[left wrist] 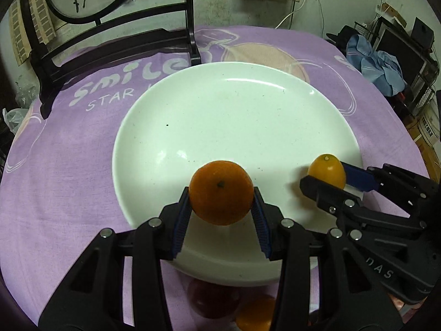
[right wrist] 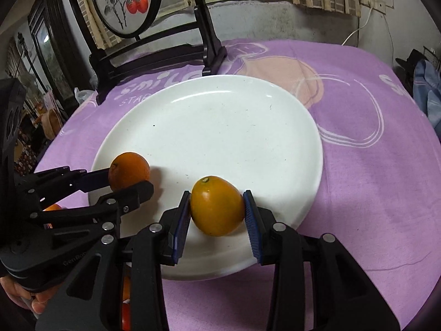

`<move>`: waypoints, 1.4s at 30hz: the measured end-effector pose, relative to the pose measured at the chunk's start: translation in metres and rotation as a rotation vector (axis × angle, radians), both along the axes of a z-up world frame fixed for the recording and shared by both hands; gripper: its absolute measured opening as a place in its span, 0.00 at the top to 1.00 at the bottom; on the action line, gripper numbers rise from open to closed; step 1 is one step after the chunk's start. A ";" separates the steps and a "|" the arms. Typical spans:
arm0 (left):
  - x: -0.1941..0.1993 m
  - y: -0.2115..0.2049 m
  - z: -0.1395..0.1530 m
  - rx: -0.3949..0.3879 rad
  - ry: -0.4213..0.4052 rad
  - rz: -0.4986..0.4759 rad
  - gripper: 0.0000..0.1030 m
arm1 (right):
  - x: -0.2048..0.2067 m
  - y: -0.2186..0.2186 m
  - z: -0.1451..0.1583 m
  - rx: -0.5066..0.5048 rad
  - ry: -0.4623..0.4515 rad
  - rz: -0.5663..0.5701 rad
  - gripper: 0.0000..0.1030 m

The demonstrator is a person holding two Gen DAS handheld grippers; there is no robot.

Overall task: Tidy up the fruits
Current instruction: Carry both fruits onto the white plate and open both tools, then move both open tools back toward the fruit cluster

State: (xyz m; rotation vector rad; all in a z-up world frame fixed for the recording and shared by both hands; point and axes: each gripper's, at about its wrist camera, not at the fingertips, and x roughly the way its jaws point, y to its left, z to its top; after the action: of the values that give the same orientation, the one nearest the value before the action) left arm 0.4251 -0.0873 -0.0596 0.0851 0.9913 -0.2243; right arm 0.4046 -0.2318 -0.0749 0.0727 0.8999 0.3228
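Observation:
A large white plate (left wrist: 234,115) lies on the purple tablecloth; it also shows in the right wrist view (right wrist: 220,127). My left gripper (left wrist: 221,193) is shut on a round orange (left wrist: 221,191) and holds it over the plate's near edge. My right gripper (right wrist: 217,207) is shut on a yellow-orange fruit (right wrist: 217,205) over the plate's near right part. In the left wrist view the right gripper (left wrist: 328,178) and its fruit (left wrist: 326,169) show at the right. In the right wrist view the left gripper (right wrist: 128,178) with the orange (right wrist: 129,169) shows at the left.
A dark red fruit (left wrist: 212,298) and another orange (left wrist: 256,314) lie on the cloth in front of the plate, partly hidden by my left gripper. A black wooden stand (left wrist: 115,47) with a round painted panel stands behind the plate. Clutter lies beyond the table's right edge.

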 end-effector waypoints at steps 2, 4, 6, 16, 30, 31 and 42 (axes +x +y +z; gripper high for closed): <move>0.000 0.002 -0.001 0.007 0.002 0.018 0.55 | -0.002 -0.003 0.003 0.011 0.005 -0.005 0.56; -0.008 0.005 0.008 0.012 -0.032 0.037 0.47 | -0.009 -0.004 0.013 0.024 -0.014 -0.009 0.50; -0.022 0.010 0.023 0.021 -0.077 0.048 0.36 | -0.026 -0.006 0.029 0.025 -0.067 -0.003 0.42; -0.161 0.090 0.048 -0.079 -0.225 0.146 0.11 | -0.137 -0.017 0.028 0.043 -0.135 0.093 0.39; -0.260 0.082 0.001 -0.151 -0.175 -0.009 0.11 | -0.193 -0.021 -0.001 0.115 -0.043 0.120 0.39; -0.262 0.080 0.000 -0.146 -0.175 -0.022 0.11 | -0.193 -0.021 -0.001 0.117 -0.040 0.122 0.39; -0.259 0.071 -0.002 -0.120 -0.150 -0.058 0.11 | -0.192 -0.015 -0.011 0.057 -0.019 0.119 0.42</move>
State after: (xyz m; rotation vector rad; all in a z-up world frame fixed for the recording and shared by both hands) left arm 0.1664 -0.0159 -0.0615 0.0207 0.8254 -0.3254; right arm 0.2127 -0.2463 -0.0858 0.0682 0.8783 0.4592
